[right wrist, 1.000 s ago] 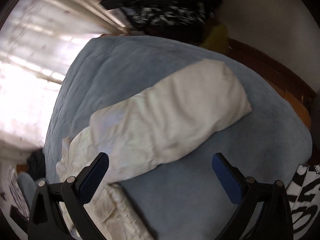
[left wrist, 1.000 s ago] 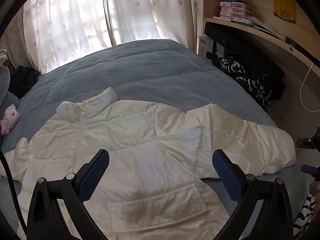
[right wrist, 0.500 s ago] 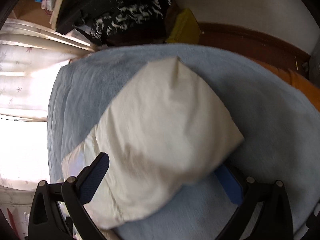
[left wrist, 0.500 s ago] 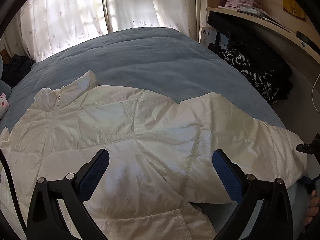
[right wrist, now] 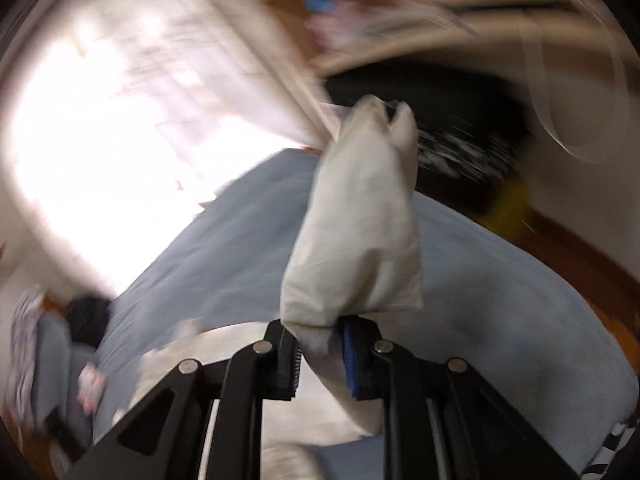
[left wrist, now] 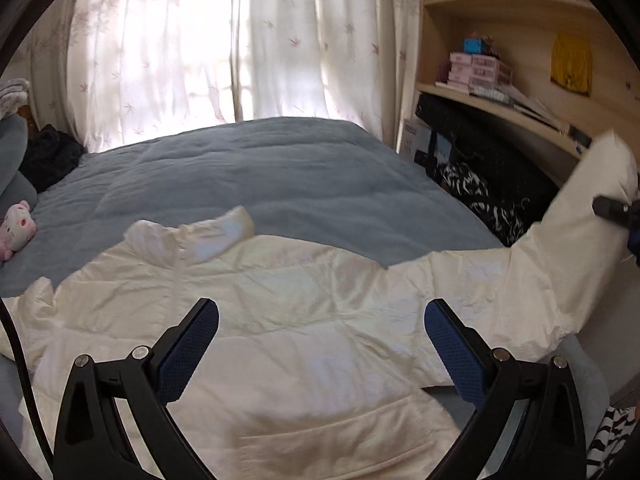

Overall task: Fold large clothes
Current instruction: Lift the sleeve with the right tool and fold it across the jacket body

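The white puffer jacket [left wrist: 304, 320] lies front-up on the blue bed [left wrist: 256, 176], its collar toward the curtains. The right claw [right wrist: 320, 354] is closed on the end of one sleeve [right wrist: 356, 232] and holds it lifted off the bed; the cuff stands up above the pads. The left claw [left wrist: 322, 344] hangs wide open above the jacket body and holds nothing.

The jacket looks light, soft and full of air, with a smooth, probably slippery shell. I judge it will spring back after each fold, so a deep grip at cuffs, hem corners or shoulder seams seems best.
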A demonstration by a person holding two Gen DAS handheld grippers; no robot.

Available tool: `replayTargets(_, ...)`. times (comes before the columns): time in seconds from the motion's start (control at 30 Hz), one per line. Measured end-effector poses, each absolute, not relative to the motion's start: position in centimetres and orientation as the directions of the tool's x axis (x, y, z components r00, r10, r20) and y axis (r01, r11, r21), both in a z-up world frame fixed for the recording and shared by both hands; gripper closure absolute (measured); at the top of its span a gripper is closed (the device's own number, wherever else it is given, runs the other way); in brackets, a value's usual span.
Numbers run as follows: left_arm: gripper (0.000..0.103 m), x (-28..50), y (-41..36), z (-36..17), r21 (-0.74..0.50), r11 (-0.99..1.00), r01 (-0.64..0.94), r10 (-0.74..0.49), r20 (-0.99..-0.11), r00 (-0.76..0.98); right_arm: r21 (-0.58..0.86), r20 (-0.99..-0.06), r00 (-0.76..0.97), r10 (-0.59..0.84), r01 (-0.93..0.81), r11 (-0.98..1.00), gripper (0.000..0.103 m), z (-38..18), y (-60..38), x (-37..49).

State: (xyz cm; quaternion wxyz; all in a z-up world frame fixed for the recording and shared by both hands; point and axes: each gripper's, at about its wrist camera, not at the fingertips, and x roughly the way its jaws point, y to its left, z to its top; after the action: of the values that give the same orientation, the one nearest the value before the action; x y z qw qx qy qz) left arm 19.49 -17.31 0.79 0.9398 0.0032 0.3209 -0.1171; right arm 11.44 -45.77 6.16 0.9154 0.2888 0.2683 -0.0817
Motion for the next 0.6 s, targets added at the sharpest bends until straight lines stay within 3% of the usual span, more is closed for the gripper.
replayTargets(0.17, 0.001, 18.6, -8.2, 1.5, -0.128, 0.988, 0.082, -0.144, -0.623, 0.769, 0.353, -0.511, 0.845, 0.157, 0.04, 0.935, 0.083, 8.9, -33.5, 12.4)
replayTargets(0.33, 0.001, 18.7, 0.1, -2.0, -0.219, 0.972, -0.078, -0.099, -0.693, 0.714, 0.179, -0.63, 0.756, 0.179, -0.082, 0.98, 0.078, 3.4, -23.8, 15.0)
replayTargets(0.47, 0.001, 18.9, 3.0, -5.4, -0.24, 0.966, -0.095, -0.123, -0.752, 0.648, 0.089, -0.779, 0.604, 0.17, -0.162, 0.983, 0.05, -4.7, -18.5, 16.2)
replayTargets(0.6, 0.001, 19.2, 4.1, -7.5, -0.308, 0.949, -0.068, -0.21, -0.777, 0.594, 0.128, -0.859, 0.473, 0.196, -0.172, 0.977, 0.046, -9.0, -17.5, 15.9)
